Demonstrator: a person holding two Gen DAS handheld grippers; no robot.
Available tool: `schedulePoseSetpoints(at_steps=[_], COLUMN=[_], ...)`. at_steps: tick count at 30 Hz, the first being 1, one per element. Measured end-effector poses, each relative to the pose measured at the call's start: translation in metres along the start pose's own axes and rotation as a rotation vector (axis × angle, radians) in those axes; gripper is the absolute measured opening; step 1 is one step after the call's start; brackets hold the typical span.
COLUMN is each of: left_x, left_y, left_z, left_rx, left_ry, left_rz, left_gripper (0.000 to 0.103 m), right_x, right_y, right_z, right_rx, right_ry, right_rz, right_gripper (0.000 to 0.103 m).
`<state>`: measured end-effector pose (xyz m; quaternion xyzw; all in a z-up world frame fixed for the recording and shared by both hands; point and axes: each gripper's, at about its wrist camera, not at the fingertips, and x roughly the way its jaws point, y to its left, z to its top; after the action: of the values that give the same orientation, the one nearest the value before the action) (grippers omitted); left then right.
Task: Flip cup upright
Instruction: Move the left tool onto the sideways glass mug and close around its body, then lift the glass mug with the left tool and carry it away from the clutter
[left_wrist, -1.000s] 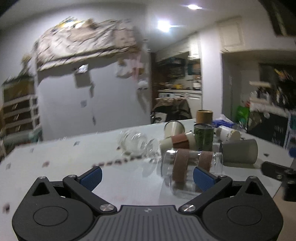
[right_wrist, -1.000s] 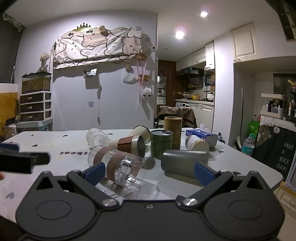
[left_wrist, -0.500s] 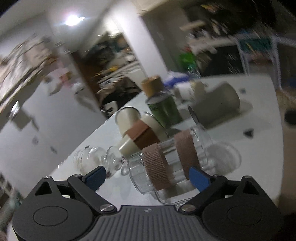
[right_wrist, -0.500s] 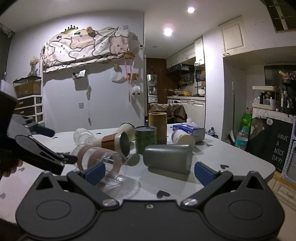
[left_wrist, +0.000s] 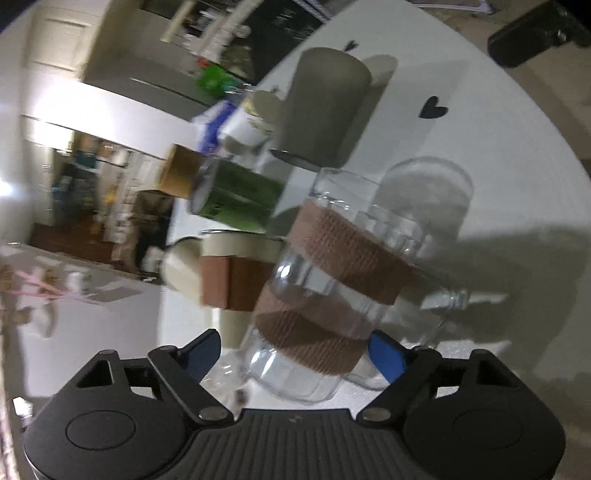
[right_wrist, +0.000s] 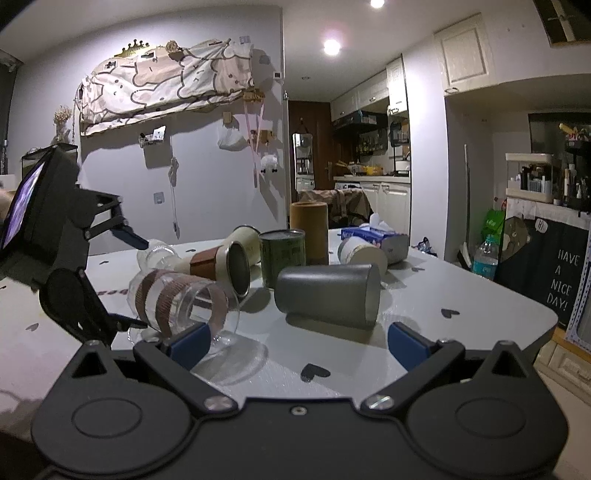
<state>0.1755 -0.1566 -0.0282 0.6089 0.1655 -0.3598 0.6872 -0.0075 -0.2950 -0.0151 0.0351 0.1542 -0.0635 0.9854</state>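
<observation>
A clear glass cup with two brown bands (left_wrist: 332, 291) lies on its side on the white table (left_wrist: 498, 155). My left gripper (left_wrist: 295, 354) is rolled over sideways and open, its blue fingertips on either side of the cup's base, apparently not touching. In the right wrist view the same cup (right_wrist: 177, 299) lies at the left with the left gripper (right_wrist: 129, 277) around its far end. My right gripper (right_wrist: 295, 343) is open and empty, low over the table in front of the cups.
Near the glass cup lie a grey cup (right_wrist: 328, 295), a cream cup with brown sleeve (right_wrist: 218, 258) and a white paper cup (right_wrist: 362, 254). A green tin (right_wrist: 282, 254), a tan tube (right_wrist: 308, 229) and a tissue pack (right_wrist: 376, 236) stand behind. The table edge is at right (right_wrist: 546, 317).
My left gripper has rolled further sideways and moved in, so its open fingers now straddle the glass cup. The right gripper has shifted slightly; the cup still lies on its side.
</observation>
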Motion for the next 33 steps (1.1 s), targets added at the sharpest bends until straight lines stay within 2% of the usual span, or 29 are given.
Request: schedulePoseSetpoints(at_steps=[3,6,9,12,16,22,26,33], left_x=[0.013,0.028,0.034,0.033,0.023,-0.008,-0.033,-0.082], left_y=[0.003,0.005,0.015,0.012,0.002,-0.019,-0.022,-0.025], left_z=[0.001,0.002,0.007,0.006,0.001,-0.017,-0.036,-0.083], left_rx=[0.047,0.088,0.036,-0.023,-0.159,-0.322,-0.505,-0.837], left_ry=[0.015,0.021,0.025,0.023,0.062,0.148,0.221,0.398], left_rz=[-0.067,-0.071,-0.115,-0.091,-0.025,0.034,0.033,0.008], left_gripper=[0.084,0.085,0.084,0.082,0.082,0.082,0.081,0.081], right_x=[0.007,0.013,0.023,0.032,0.039,0.039,0.036,0.027], right_y=[-0.004,-0.008,-0.012,-0.015,-0.012,0.0,0.011,0.04], right_z=[0.0,0.001,0.002,0.002,0.003,0.005,0.006,0.007], right_rx=[-0.001,-0.002,0.012,0.021,0.019,0.003,-0.002,-0.039], right_ry=[0.011,0.014,0.026,0.046,0.056,0.048,0.043,0.03], right_rz=[-0.002,-0.011,-0.02,-0.019,-0.006,0.049,0.091,0.198], right_gripper=[0.103,0.103,0.103,0.101,0.099,0.099,0.098,0.098])
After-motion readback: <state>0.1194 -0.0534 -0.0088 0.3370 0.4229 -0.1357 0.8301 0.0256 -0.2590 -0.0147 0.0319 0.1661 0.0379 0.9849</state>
